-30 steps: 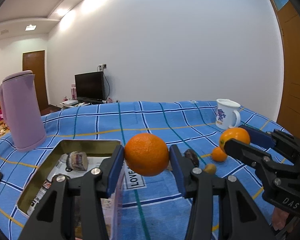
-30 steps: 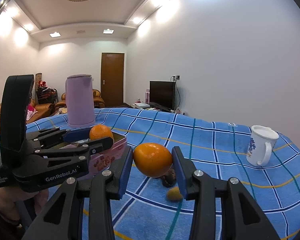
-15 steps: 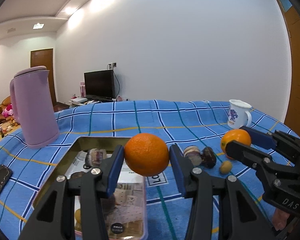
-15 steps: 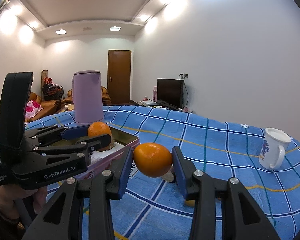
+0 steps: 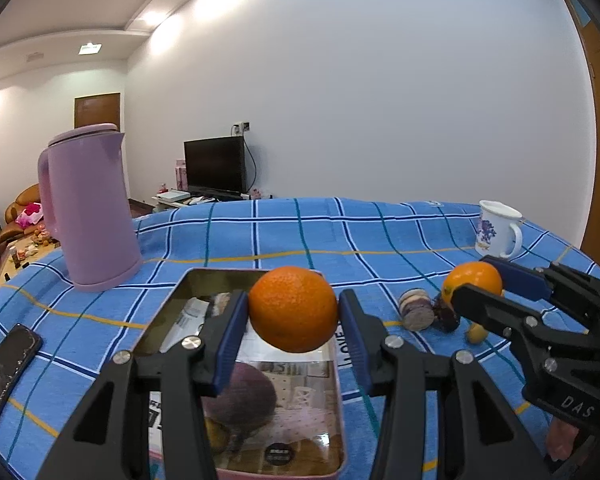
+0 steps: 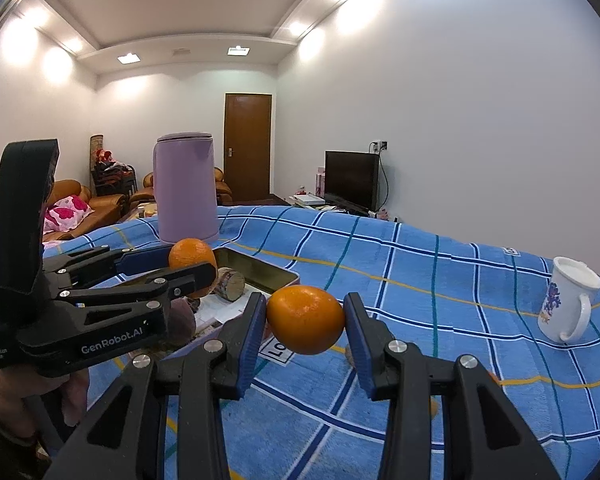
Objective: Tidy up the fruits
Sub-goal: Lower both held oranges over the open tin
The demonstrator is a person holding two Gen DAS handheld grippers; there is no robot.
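My left gripper (image 5: 293,312) is shut on an orange (image 5: 293,307) and holds it above the open metal tin (image 5: 188,284), which holds a dark round fruit (image 5: 246,394). My right gripper (image 6: 305,320) is shut on a second orange (image 6: 305,319), to the right of the tin (image 6: 268,274). That orange also shows in the left wrist view (image 5: 470,282). The left gripper's orange shows in the right wrist view (image 6: 190,254). Small fruits (image 5: 418,314) and a yellow one (image 5: 476,334) lie on the blue checked cloth.
A purple kettle (image 5: 86,208) stands behind the tin at the left. A white mug (image 5: 498,230) stands at the far right. A phone (image 5: 4,368) lies at the left edge of the table. A lid marked "LOVE" (image 6: 278,354) lies beside the tin.
Both grippers have moved left with their oranges. My left gripper now hangs over the tin's middle, and my right gripper has come closer to the tin.
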